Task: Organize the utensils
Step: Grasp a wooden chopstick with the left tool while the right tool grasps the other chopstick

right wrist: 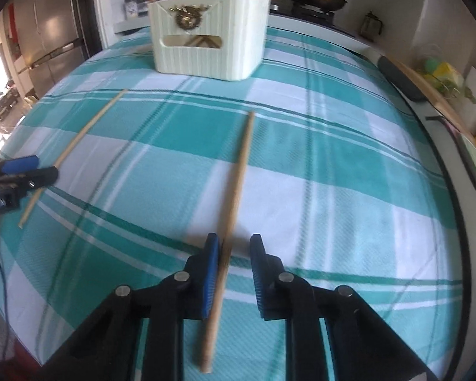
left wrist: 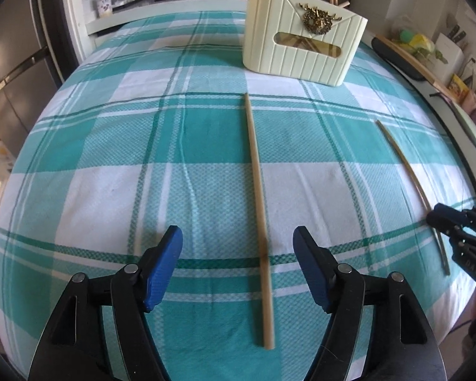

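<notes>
Left gripper (left wrist: 238, 266): gaping wide, straddling chopstick (left wrist: 259, 222), centre frame; needing a centred squeeze
Right gripper (right wrist: 234, 254): narrowing around second chopstick (right wrist: 234, 190), not yet pinching; squaring up before clamping

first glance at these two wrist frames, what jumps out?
The teal-and-white checked tablecloth fills both views, with a cream ribbed utensil holder bearing a gold ornament at the far end, chopsticks sticking out of it. Two loose chopsticks lie on the cloth: one chopstick between the wide-open left gripper, the other chopstick between the narrower right gripper, whose left pad looks against it and right pad clear.
</notes>
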Demonstrator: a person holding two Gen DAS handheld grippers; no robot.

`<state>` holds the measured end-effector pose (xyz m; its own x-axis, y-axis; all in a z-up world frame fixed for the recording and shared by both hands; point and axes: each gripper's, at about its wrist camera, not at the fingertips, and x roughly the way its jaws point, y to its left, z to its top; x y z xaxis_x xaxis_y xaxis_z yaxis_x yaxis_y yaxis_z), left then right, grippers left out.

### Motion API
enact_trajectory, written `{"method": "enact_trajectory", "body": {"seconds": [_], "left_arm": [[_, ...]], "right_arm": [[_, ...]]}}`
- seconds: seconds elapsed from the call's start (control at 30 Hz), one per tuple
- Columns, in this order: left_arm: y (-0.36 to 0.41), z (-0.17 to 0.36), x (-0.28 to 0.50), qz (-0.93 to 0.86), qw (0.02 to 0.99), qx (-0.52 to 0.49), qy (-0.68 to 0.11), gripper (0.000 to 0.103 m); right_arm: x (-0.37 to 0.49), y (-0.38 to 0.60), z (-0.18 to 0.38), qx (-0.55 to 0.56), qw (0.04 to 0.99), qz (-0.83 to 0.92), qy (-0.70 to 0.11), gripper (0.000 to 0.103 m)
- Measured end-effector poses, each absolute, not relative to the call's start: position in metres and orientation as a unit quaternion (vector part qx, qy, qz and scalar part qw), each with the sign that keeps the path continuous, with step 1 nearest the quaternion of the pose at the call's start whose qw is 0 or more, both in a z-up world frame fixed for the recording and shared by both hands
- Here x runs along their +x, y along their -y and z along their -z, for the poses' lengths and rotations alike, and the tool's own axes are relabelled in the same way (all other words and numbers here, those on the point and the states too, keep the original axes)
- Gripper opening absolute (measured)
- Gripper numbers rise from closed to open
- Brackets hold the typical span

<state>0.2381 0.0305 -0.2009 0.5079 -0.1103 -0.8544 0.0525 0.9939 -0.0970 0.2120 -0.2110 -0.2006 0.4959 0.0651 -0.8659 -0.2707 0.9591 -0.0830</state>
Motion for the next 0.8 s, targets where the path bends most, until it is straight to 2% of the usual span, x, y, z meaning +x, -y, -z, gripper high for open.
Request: {"method": "enact_trajectory", "body": {"seconds": [0.03, 0.13, 0.17, 0.2, 0.43, 0.7, 0.8], "left_arm": [[-0.034, 0.198, 0.241, 0.055, 0.866, -0.033, -0.495, 0.074], [-0.048, 0.189, 0.253, 0.086, 0.857, -0.064, -0.503, 0.076], [-0.053, 0.187, 0.258, 0.093, 0.853, -0.075, -0.508, 0.076], [-0.058, 0.184, 0.265, 0.101, 0.846, -0.081, -0.516, 0.077], [-0.032, 0.183, 0.298, 0.116, 0.833, -0.003, -0.54, 0.077], [-0.02, 0.2, 0.339, 0.091, 0.822, 0.024, -0.561, 0.075], [-0.019, 0.207, 0.353, 0.082, 0.815, 0.033, -0.572, 0.067]], "right_arm": [[0.21, 0.215, 0.2, -0.104, 0.856, -0.1, -0.496, 0.019], [0.212, 0.222, 0.199, -0.097, 0.845, -0.115, -0.514, 0.036], [0.213, 0.226, 0.197, -0.09, 0.84, -0.125, -0.52, 0.045], [0.215, 0.23, 0.195, -0.081, 0.837, -0.136, -0.524, 0.047], [0.248, 0.243, 0.192, -0.038, 0.8, -0.158, -0.578, 0.047], [0.283, 0.212, 0.203, -0.086, 0.796, -0.156, -0.578, 0.048], [0.301, 0.202, 0.204, -0.094, 0.801, -0.156, -0.571, 0.049]]}}
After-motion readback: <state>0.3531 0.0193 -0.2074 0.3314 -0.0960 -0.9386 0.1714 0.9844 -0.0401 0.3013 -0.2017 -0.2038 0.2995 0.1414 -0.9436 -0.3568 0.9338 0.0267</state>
